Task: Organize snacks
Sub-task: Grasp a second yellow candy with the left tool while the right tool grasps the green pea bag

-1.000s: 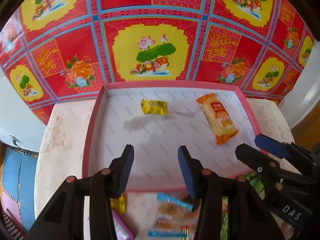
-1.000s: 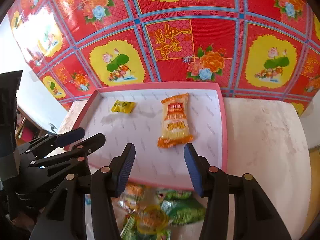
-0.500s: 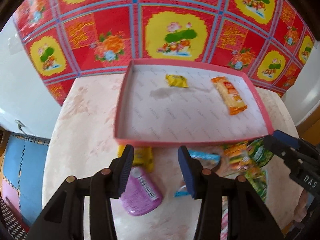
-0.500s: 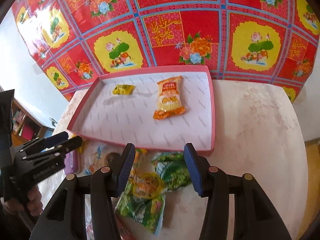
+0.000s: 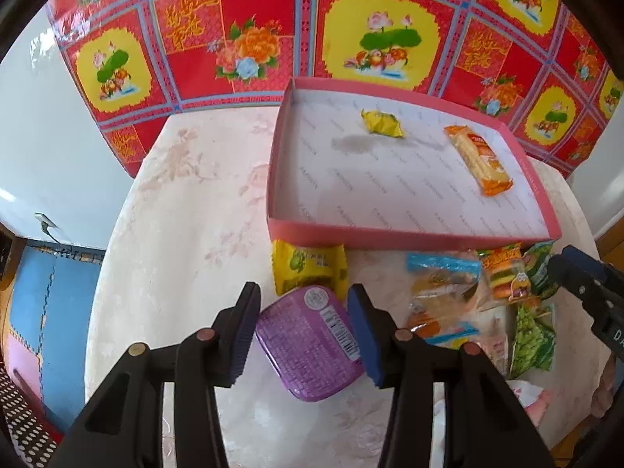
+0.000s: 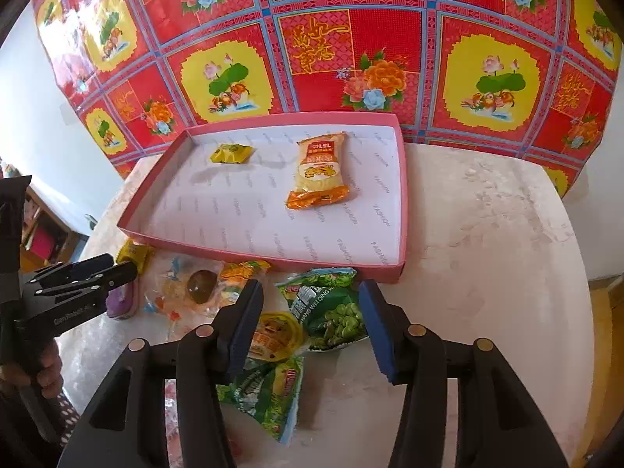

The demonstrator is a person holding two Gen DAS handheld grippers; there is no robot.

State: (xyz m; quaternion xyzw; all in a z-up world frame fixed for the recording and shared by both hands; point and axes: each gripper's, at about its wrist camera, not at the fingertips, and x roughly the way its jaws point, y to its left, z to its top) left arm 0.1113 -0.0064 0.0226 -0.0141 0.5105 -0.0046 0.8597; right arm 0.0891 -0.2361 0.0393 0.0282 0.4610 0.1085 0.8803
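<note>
Your left wrist camera looks steeply down along its jaws from the near left of the surface [image 5: 187, 210], close above a purple tub [image 5: 308, 341], with the pink tray [image 5: 390, 234] farther off toward the upper right. Your right wrist camera looks down from the near right, close over the green snack packets [image 6: 331, 308], with the tray straight ahead. Both face the red patterned cloth [image 6: 351, 39] behind. Both views share the tray, the snack pile in front of it and the cloth. Each also catches the other gripper at its edge: the right gripper [image 5: 585, 284] in the left view, the left gripper [image 6: 89, 273] in the right.
</note>
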